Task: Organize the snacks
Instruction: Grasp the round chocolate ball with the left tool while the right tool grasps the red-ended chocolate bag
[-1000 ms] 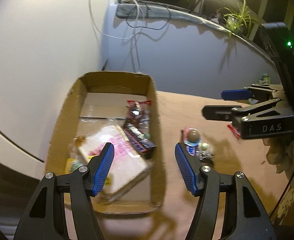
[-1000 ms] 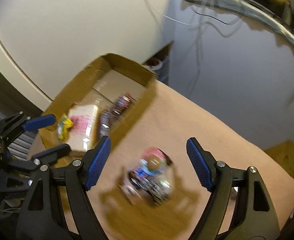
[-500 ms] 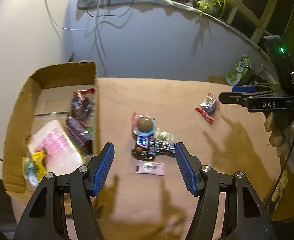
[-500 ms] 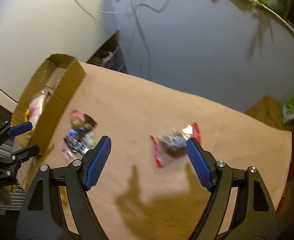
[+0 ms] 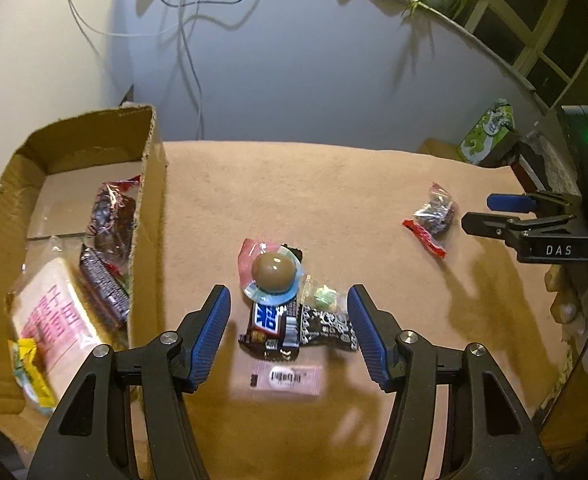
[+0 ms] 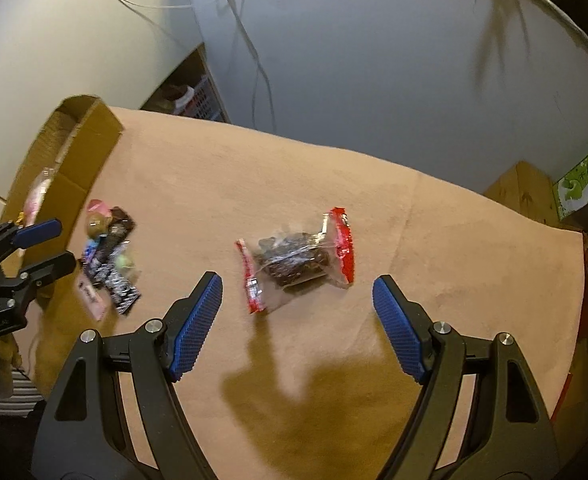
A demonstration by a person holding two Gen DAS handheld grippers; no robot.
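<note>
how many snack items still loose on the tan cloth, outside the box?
5, maybe more hidden in the pile. Clear red-edged packet lies alone. The pile has a brown dome candy, a black bar wrapper, a green sweet and a pink sachet.

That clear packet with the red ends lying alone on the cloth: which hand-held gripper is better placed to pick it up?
Probably the right hand-held gripper: the clear packet lies just beyond its open fingers. The left hand-held gripper sits over the snack pile near the box.

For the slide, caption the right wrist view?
Open right gripper poised above a clear red-edged snack packet on the tan tabletop.
</note>
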